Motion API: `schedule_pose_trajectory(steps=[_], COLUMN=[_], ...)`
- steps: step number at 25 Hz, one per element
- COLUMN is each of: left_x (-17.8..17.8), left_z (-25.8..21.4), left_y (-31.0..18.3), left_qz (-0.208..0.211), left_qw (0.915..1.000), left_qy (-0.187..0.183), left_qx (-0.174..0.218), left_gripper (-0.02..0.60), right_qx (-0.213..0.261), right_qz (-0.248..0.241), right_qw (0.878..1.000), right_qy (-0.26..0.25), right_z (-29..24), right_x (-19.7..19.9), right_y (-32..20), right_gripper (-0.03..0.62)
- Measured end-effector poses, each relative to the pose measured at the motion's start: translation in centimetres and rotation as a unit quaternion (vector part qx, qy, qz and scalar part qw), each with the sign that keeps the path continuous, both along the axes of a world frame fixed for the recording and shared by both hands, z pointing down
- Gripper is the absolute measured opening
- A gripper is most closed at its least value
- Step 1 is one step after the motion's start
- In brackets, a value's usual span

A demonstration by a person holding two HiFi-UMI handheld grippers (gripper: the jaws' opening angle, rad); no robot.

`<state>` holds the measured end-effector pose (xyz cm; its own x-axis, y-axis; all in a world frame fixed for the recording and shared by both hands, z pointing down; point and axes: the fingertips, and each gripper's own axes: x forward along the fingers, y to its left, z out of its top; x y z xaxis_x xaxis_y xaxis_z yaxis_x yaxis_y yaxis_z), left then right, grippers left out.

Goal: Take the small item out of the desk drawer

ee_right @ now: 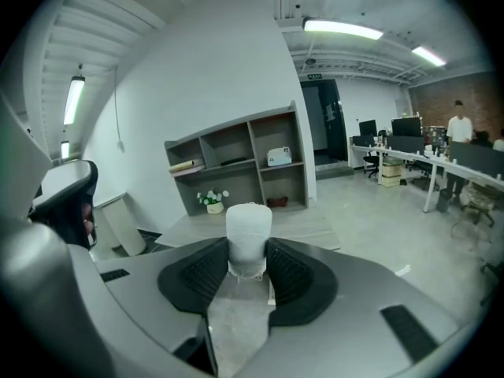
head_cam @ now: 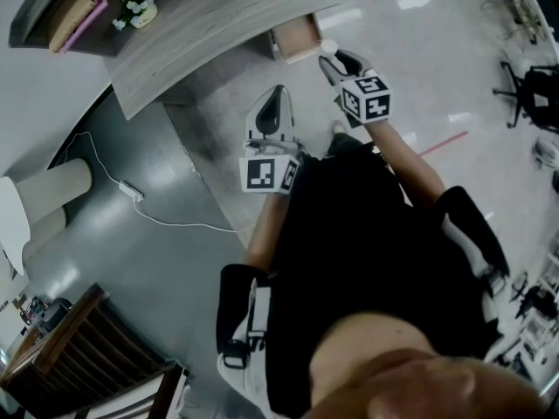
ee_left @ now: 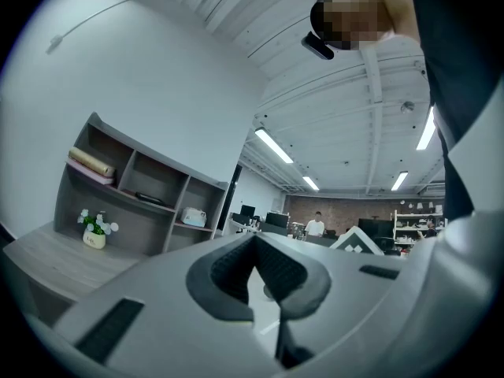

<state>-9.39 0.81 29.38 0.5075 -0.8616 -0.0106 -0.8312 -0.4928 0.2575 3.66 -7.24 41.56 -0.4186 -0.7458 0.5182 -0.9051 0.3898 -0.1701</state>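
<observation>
Pinching small item [ee_right: 249,225], btwn rt tongs [ee_right: 246,258]

Head view steeply down; both gripper views face desk [head_cam: 201,16] & shelf [ee_right: 236,164]

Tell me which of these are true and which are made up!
1. The right tool is clamped on a small white item. True.
2. The left tool is holding something too. False: its jaws are together with nothing between them.
3. The drawer is pushed all the way shut. False: it sticks out open from the desk.
4. A pot of white flowers sits on the desk. True.
</observation>
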Motion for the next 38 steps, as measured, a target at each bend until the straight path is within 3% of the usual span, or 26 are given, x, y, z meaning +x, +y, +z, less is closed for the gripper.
schedule_pose_trajectory(steps=[18, 27, 38], left_x=[6.4, 6.9, 8.7], left_z=[-1.1, -1.1, -1.2], left_y=[0.4, 0.5, -0.3], left_qz=[-0.034, -0.061, -0.060], left_qw=[0.9989, 0.9971, 0.9970], left_qy=[-0.032, -0.045, -0.049], left_qx=[0.001, -0.001, 0.001], left_gripper=[-0.002, -0.002, -0.002], right_qx=[0.038, 0.043, 0.043], right_qz=[-0.042, -0.055, -0.066], right_qw=[0.997, 0.995, 0.995], right_qy=[-0.055, -0.070, -0.065], right_z=[-6.0, -6.5, -6.2], right_x=[6.2, 7.9, 9.2], right_y=[2.8, 3.4, 3.2], right_gripper=[0.150, 0.150, 0.149])
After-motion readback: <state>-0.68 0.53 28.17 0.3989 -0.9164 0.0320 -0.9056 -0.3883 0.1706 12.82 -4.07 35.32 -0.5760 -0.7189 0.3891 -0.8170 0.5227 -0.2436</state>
